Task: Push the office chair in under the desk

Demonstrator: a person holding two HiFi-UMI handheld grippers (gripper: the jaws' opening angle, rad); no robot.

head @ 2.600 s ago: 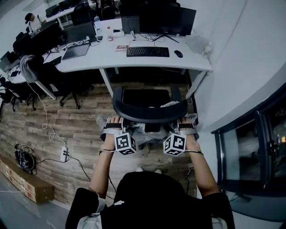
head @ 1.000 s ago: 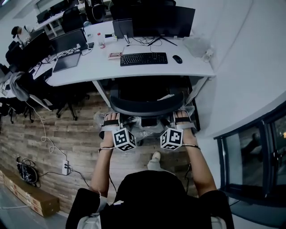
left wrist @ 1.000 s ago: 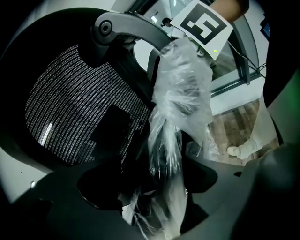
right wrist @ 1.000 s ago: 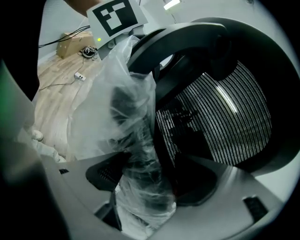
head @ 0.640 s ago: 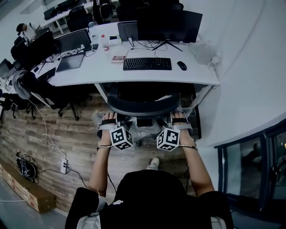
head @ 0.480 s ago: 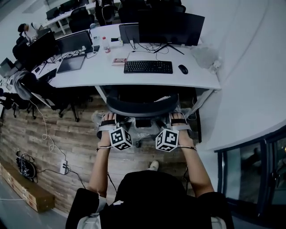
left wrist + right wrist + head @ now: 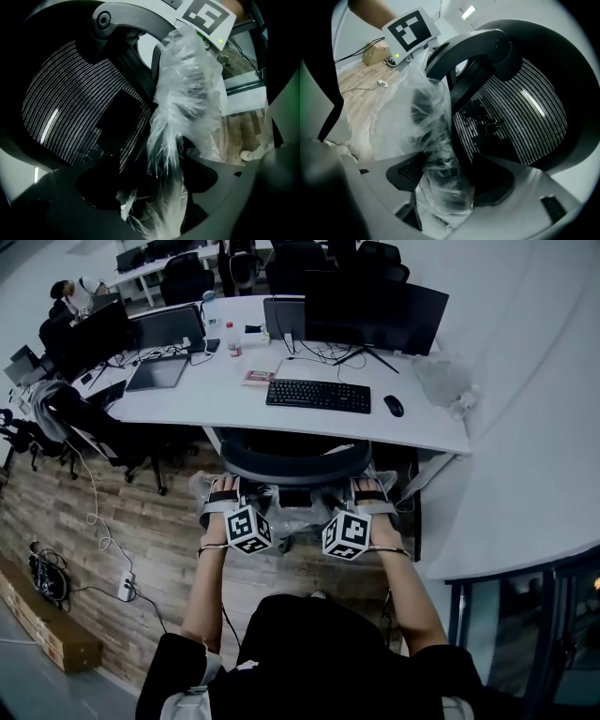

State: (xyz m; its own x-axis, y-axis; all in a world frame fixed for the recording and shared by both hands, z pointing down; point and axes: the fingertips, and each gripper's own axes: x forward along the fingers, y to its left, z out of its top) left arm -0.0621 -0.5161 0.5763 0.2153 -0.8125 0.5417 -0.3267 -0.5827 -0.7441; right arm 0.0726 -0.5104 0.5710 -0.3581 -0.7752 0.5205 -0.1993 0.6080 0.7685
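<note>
head view: the office chair [image 7: 295, 460] is seen carried further in than a moment ago, its seat now hidden beneath the desk [image 7: 234, 395], with only the curved backrest [image 7: 295, 468] left outside the edge. the left gripper [image 7: 222, 489] is clamped on the plastic-wrapped left armrest [image 7: 180, 154], and the right gripper [image 7: 367, 486] on the plastic-wrapped right armrest [image 7: 440, 173]. the push is judged nearly finished.

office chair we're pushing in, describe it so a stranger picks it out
Find the white desk with the black keyboard. The office chair stands right below it, curved back near the desk edge. Unlike the dark chairs further left, its armrests are wrapped in clear plastic, held by the left gripper and right gripper.
</note>
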